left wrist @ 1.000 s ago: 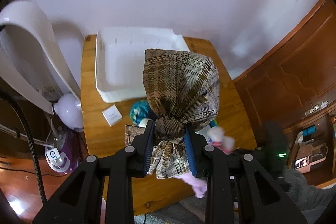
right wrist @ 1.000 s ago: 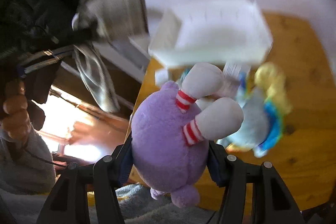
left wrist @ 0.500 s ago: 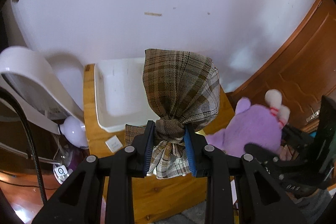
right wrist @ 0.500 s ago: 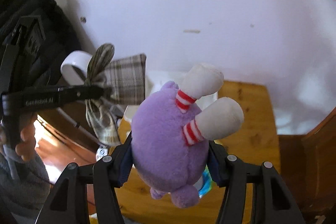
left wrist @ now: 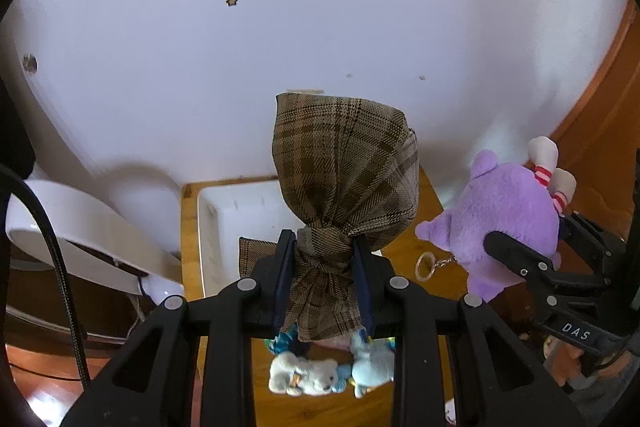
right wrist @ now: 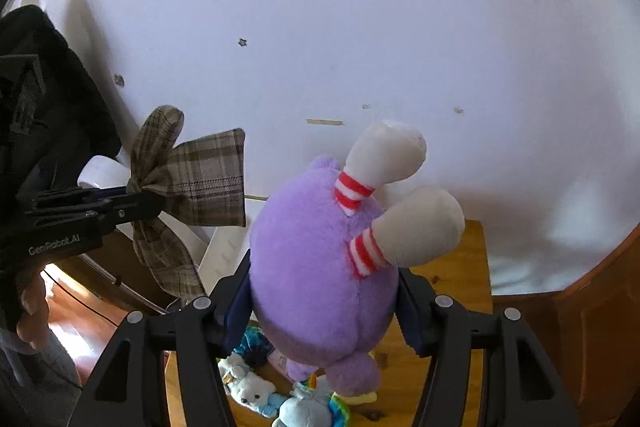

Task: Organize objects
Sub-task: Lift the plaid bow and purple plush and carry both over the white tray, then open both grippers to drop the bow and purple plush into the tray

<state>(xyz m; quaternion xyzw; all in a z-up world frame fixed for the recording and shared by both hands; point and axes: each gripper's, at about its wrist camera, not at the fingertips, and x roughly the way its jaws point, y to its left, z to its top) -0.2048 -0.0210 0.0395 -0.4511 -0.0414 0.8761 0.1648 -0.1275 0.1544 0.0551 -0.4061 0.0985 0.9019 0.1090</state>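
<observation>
My left gripper [left wrist: 323, 281] is shut on the knot of a brown plaid cloth bow [left wrist: 344, 163] and holds it high above the wooden table [left wrist: 188, 227]. It also shows in the right wrist view [right wrist: 200, 175]. My right gripper [right wrist: 324, 303] is shut on a purple plush toy [right wrist: 316, 267] with white, red-striped ears, also held in the air. The plush shows at the right of the left wrist view [left wrist: 504, 215], with a key ring hanging from it. A white plastic bin [left wrist: 236, 223] stands on the table below.
Several small plush toys [left wrist: 332, 371] lie on the table near its front, also in the right wrist view [right wrist: 280, 395]. A white curved appliance [left wrist: 80, 235] stands left of the table. A white wall is behind, wooden cabinetry [left wrist: 600, 131] at the right.
Both grippers have risen and tilted up with their loads. The table and bin now sit lower in both views. The purple plush has come up beside the bow.
</observation>
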